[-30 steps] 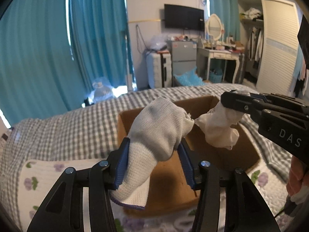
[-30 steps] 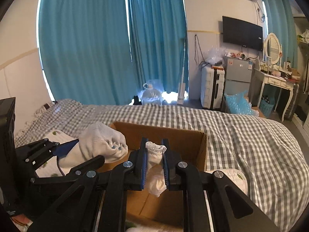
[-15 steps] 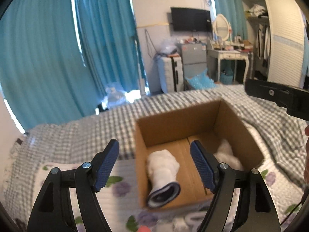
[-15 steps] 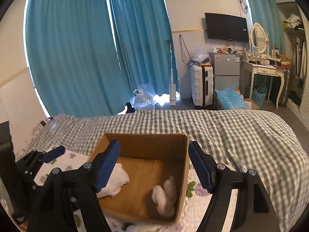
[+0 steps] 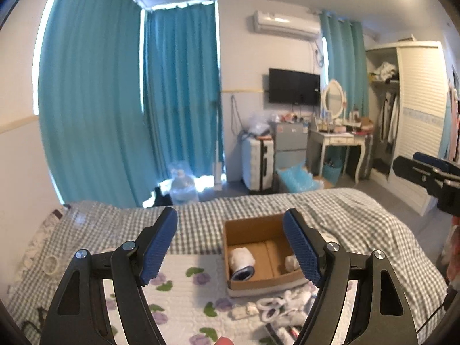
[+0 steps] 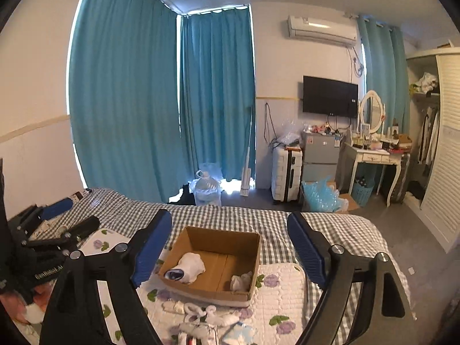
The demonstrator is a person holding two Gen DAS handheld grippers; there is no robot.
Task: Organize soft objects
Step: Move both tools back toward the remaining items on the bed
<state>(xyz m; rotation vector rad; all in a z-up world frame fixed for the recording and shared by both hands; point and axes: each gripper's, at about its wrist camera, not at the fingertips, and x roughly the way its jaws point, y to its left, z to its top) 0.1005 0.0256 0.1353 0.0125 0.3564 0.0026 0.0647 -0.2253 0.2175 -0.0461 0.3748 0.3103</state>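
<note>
Hovering spread-fingered: left gripper (image 5: 230,247), right gripper (image 6: 230,248), above box (image 6: 218,291).

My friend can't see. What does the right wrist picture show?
An open brown cardboard box on a bed holds a rolled white sock and a small crumpled white cloth. The open right gripper hovers above, empty.

A cardboard box (image 6: 212,261) sits on the bed (image 6: 330,230), on a quilted mat (image 6: 284,290) laid over the bedspread. Inside it, a rolled sock (image 6: 187,267) lies at the left and a smaller cloth bundle (image 6: 241,281) at the right, well apart. More small soft items (image 6: 201,314) lie on the mat just before the box. Behind the bed stand a water jug (image 6: 207,191), a suitcase (image 6: 286,174) and, further right, a dressing table (image 6: 373,158).
</note>
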